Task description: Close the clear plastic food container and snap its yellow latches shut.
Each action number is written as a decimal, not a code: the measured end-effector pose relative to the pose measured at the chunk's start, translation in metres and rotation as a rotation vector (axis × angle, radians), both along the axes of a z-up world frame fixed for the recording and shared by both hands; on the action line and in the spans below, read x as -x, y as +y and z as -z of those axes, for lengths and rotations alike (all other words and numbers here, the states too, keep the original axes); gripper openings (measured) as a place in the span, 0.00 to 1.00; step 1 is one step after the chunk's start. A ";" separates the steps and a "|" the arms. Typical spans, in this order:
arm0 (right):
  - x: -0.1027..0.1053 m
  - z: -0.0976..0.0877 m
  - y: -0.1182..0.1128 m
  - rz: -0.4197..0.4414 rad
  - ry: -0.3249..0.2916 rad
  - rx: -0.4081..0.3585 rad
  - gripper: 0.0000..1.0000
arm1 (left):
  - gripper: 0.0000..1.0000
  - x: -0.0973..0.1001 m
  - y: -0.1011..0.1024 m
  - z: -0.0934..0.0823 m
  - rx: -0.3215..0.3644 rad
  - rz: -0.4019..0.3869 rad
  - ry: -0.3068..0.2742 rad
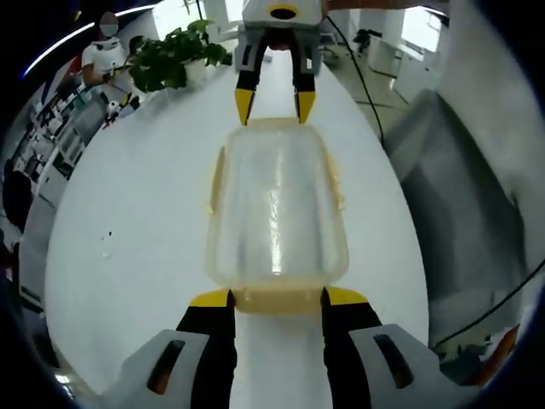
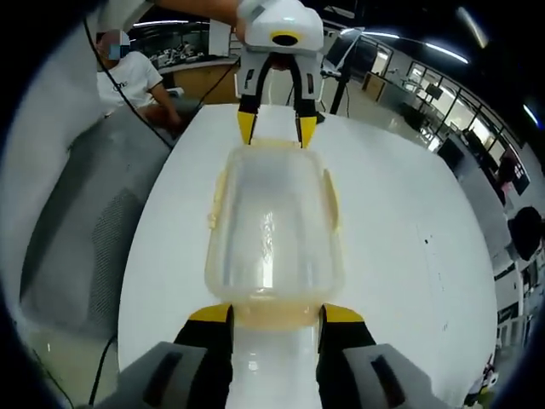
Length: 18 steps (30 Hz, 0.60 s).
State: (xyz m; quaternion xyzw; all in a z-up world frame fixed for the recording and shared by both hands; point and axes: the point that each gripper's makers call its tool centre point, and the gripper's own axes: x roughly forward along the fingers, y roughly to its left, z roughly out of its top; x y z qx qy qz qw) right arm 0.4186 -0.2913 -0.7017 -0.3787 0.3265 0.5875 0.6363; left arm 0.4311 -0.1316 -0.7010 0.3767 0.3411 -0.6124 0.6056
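Clear plastic food container (image 1: 277,213) (image 2: 274,223) sits lid-down-looking on the white oval table (image 1: 136,256) (image 2: 409,256), roughly mid-table, long axis running between the two people-held tools. Lid appears seated on the box; contents cannot be made out through the cloudy plastic. Pale yellow latches show along the long sides (image 1: 216,179) (image 2: 218,198) and at both short ends; whether any are snapped down I cannot tell.

Left gripper (image 1: 277,296) at the near short end in the left gripper view: yellow tips set wide, one either side of the end latch, just beside or touching the container's corners, nothing clamped. In the right gripper view it is the tool at the far end (image 2: 277,126), tips spread about the far end latch.

Right gripper (image 2: 274,313) mirrors it at the opposite short end: jaws wide, tips flanking the end latch, holding nothing. Seen from the left gripper view it stands at the far end (image 1: 274,102).

Outward: potted green plant (image 1: 174,55) at the far table edge. Grey cushioned seat (image 1: 460,213) (image 2: 85,230) beside the table. A seated person in a white shirt (image 2: 132,81) beyond it. Black cable (image 1: 362,77) trailing off the table.
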 end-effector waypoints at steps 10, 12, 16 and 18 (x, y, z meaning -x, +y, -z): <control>-0.007 0.005 -0.034 -0.015 -0.007 0.014 0.36 | 0.37 -0.004 -0.033 0.005 -0.014 -0.011 -0.006; -0.008 0.006 -0.038 -0.016 -0.004 0.014 0.36 | 0.37 -0.005 -0.038 0.008 -0.017 -0.010 -0.003; -0.009 0.010 -0.047 -0.016 -0.001 0.019 0.36 | 0.37 -0.006 -0.047 0.011 -0.021 -0.009 0.000; -0.009 0.012 -0.051 -0.015 0.001 0.022 0.36 | 0.37 -0.007 -0.051 0.013 -0.022 -0.009 0.002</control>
